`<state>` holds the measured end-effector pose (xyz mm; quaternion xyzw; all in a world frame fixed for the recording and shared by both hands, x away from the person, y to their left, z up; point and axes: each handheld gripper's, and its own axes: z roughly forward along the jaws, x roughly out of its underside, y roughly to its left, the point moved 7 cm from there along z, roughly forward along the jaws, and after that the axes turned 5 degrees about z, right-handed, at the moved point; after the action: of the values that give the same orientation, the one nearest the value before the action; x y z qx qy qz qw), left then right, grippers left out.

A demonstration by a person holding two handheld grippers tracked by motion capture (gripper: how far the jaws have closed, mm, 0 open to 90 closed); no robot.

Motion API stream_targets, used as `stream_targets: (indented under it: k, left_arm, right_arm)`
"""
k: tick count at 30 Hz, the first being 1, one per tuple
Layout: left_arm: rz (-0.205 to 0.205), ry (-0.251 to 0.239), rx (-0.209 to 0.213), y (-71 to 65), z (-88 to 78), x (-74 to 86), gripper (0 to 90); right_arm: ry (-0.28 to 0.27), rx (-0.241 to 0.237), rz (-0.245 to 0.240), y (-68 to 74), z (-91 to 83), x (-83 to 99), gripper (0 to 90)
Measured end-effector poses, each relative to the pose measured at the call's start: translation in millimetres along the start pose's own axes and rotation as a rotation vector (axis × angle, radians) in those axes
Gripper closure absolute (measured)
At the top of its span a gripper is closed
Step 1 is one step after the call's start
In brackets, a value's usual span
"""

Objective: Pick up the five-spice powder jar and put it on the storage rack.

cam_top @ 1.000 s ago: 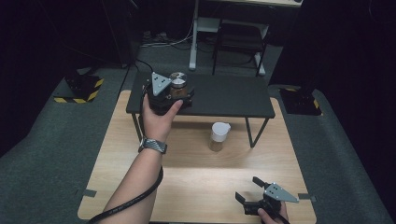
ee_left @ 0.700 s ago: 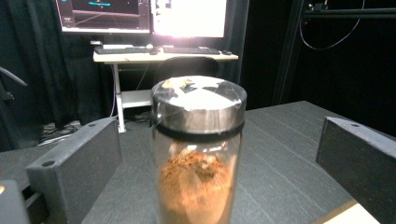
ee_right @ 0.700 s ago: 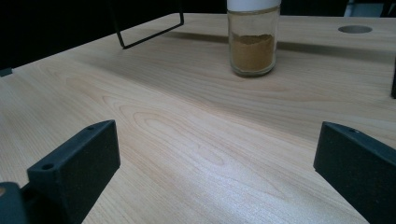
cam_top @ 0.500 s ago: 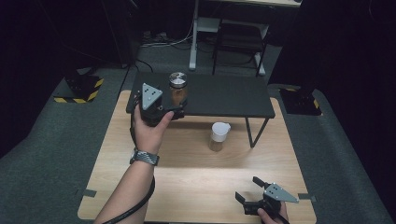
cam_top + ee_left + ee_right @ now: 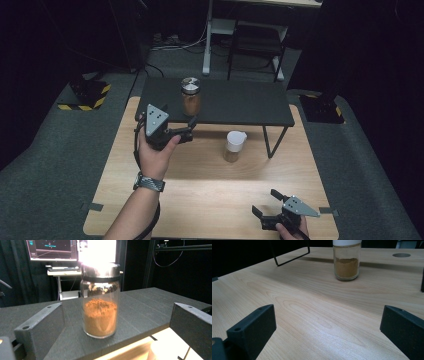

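Note:
A glass jar of brown powder with a silver lid (image 5: 190,96) (image 5: 100,301) stands upright on the left part of the black raised shelf (image 5: 240,104). My left gripper (image 5: 184,129) (image 5: 113,322) is open just in front of the shelf's near edge, a short way back from the jar, jaws wide apart with nothing between them. A second jar with a white lid and tan powder (image 5: 234,146) (image 5: 347,260) stands on the wooden table (image 5: 210,195) under the shelf's front. My right gripper (image 5: 267,204) (image 5: 327,327) is open low over the table's near right corner.
The shelf stands on thin black wire legs (image 5: 267,141). A chair and a white desk frame (image 5: 250,45) stand beyond the table. Yellow-black striped floor markers (image 5: 90,97) lie at the left. A monitor (image 5: 51,250) glows behind the shelf.
My left gripper has let go of the silver-lidded jar, left it on the shelf and drawn back toward the person, now open. The right gripper has stayed put.

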<state>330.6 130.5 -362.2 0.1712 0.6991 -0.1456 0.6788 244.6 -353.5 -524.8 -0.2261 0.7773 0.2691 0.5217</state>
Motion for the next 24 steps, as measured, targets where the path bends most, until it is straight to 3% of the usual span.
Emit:
stream_targets:
  k: [14,24]
  left_arm:
    - [-0.01,0.002,0.021,-2.5,-29.2,34.6,0.4]
    - [-0.051,0.014,0.022,-3.5,-55.5,67.8,0.4]
  right_arm:
    - [0.005,0.001,-0.006,0.7,0.4,-0.5,0.0]
    - [0.006,0.004,-0.013,1.4,0.5,-0.6,0.0]
